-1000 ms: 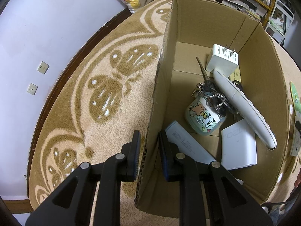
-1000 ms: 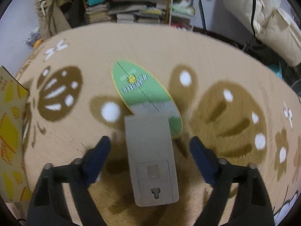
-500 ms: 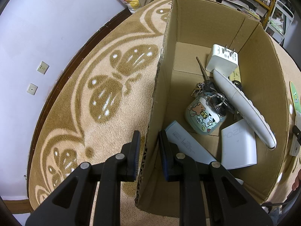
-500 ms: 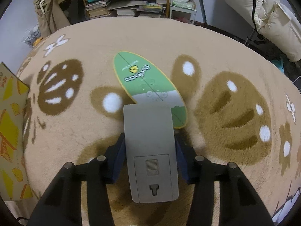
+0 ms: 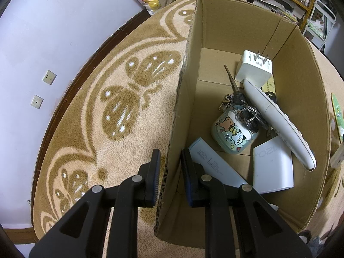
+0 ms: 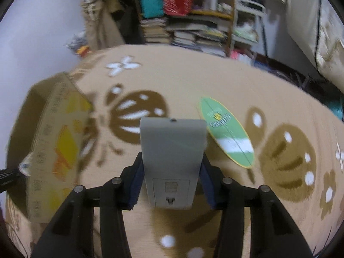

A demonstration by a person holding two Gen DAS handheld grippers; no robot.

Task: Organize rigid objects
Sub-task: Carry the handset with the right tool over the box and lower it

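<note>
Left wrist view shows the left gripper (image 5: 168,165) clamped on the near wall of the cardboard box (image 5: 301,86), one finger outside over the rug (image 5: 107,75) and one inside, steadying the box. Inside lie a white plug adapter (image 5: 253,68), a long white remote (image 5: 277,122), a bunch of keys (image 5: 243,107), a small cartoon-printed jar (image 5: 232,133), a pale blue power bank (image 5: 215,167) just beside the inner finger, and a white charger block (image 5: 273,167). Right wrist view, blurred, shows the right gripper (image 6: 171,172) closed on both long sides of a flat grey rectangular device (image 6: 172,150), its back panel toward the camera; the device appears lifted clear of the rug. A green oval card (image 6: 228,135) lies on the rug just right of it and beyond it, and the box's printed outer wall (image 6: 56,150) stands at the left of the frame, well apart from the gripper. By my reading, the step in hand is carrying the grey device to the box. The next move calls for swinging it left over the box rim, lowering it into a free spot among the items, and only then parting the fingers, while the left gripper holds the wall firm. The green card seems the remaining piece to collect.
</note>
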